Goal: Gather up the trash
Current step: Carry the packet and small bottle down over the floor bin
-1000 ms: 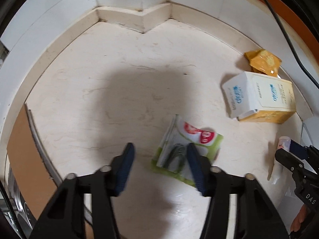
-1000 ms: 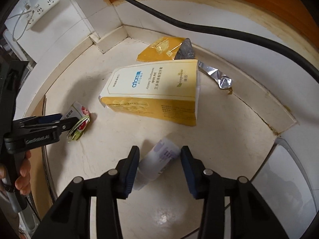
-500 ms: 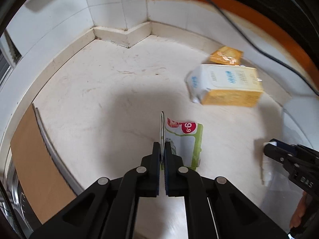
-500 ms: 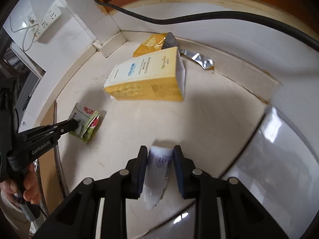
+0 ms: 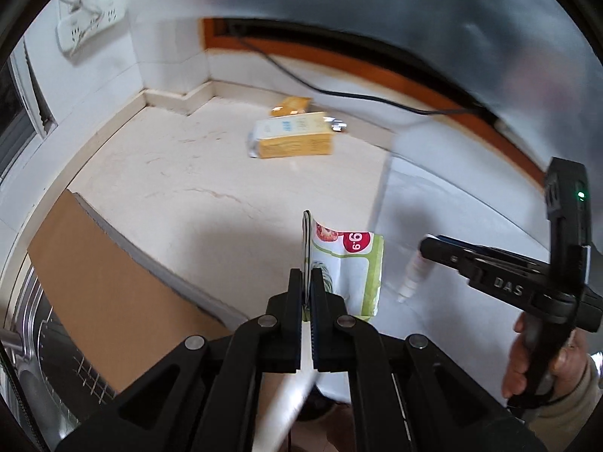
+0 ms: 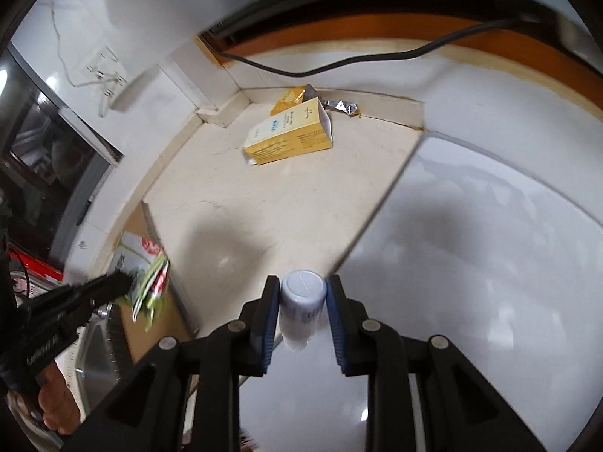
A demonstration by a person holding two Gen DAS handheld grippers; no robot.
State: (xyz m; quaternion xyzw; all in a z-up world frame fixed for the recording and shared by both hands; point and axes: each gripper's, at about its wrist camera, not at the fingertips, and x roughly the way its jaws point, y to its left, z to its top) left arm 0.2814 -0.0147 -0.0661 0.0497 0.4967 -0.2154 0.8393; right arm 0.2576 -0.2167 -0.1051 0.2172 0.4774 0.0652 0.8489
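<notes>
Left wrist view: your left gripper has its jaws clamped flat on the edge of the green wrapper, which hangs clear of the floor, held by one thin edge only. Right wrist view: your right gripper is squeezed on the small white bottle, pads on either side of its round body, cap end facing the lens. Both pieces are airborne; the yellow box, the orange packet and the foil scrap lie near the back wall, not yet collected. No bin shows in either view, so I can't tell where you drop these. Risks, as I judge them: the wrapper is floppy and pinched at its margin, so a fast swing could make it flap and slide out of the jaws. The bottle is smooth and round, and the pads grip it near one end, so it could pivot or squirt out if you tilt or jolt the hand. Both frames are motion-blurred, which suggests you're moving quick; slow down before release. The two grippers are close together in both views, so watch for a clash when you bring them over one opening. The black cable along the wall could snag on the next pickup.
</notes>
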